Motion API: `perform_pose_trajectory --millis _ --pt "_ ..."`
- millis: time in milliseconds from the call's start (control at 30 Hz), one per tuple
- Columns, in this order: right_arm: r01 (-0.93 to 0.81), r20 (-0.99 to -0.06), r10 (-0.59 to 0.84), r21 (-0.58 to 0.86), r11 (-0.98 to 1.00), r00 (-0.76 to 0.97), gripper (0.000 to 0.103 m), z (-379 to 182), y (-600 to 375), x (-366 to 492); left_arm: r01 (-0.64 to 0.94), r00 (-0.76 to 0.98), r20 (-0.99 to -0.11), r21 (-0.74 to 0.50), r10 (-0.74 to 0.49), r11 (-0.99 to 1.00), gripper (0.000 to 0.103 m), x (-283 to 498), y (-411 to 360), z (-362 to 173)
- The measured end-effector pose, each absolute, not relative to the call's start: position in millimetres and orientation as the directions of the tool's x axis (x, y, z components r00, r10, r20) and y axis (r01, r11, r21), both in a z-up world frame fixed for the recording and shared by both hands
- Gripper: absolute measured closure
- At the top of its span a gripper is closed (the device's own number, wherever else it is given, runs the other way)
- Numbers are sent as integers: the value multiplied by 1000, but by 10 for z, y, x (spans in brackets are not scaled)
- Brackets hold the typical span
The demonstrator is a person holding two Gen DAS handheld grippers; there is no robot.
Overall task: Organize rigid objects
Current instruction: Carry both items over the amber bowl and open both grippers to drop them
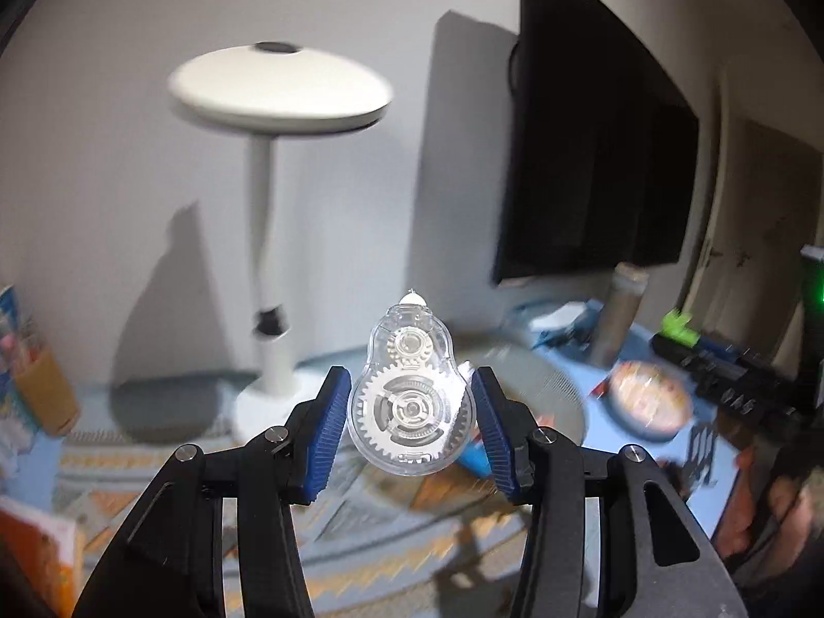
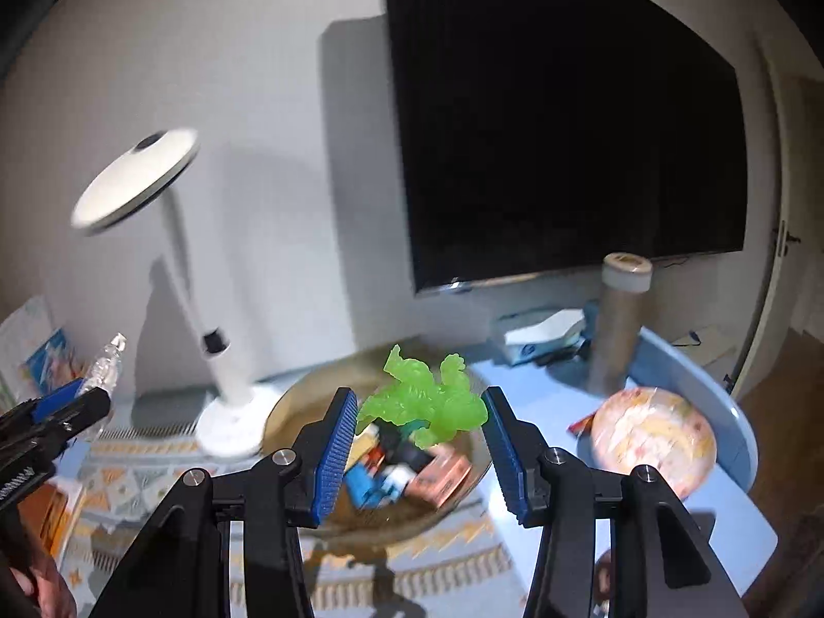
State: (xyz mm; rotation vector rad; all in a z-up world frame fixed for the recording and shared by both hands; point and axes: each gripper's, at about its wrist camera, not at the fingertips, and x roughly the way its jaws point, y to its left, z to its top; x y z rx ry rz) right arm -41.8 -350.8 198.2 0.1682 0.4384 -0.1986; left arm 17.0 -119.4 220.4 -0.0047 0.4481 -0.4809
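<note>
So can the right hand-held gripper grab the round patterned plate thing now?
Probably not yet. The right hand-held gripper is already shut on the green toy figure, so it has no free grip. The patterned plate lies uncovered on the blue table to its right, so the way looks free once the toy is put down.

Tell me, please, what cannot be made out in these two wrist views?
- Left wrist: the round printed item is motion-blurred; its design is unreadable.
- Left wrist: the right gripper is cut off by the edge; only a green toy blur shows.
- Right wrist: items in the glass bowl are partly hidden behind the toy and fingers.
- Right wrist: the left gripper is cut off by the edge, hiding its grip on the tape dispenser.
</note>
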Motion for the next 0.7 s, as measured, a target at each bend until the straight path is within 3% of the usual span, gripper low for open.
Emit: perform_pose_trajectory --millis 367,700 --pt "279 -540 -140 186 942 830 54 1616 -4077 222 495 705 -476 -199 -525 846 57 928 -1975 1887" --pt "310 -656 -112 195 930 747 54 1128 -4252 697 505 608 -591 -228 -531 832 57 1287 -2371 1324"
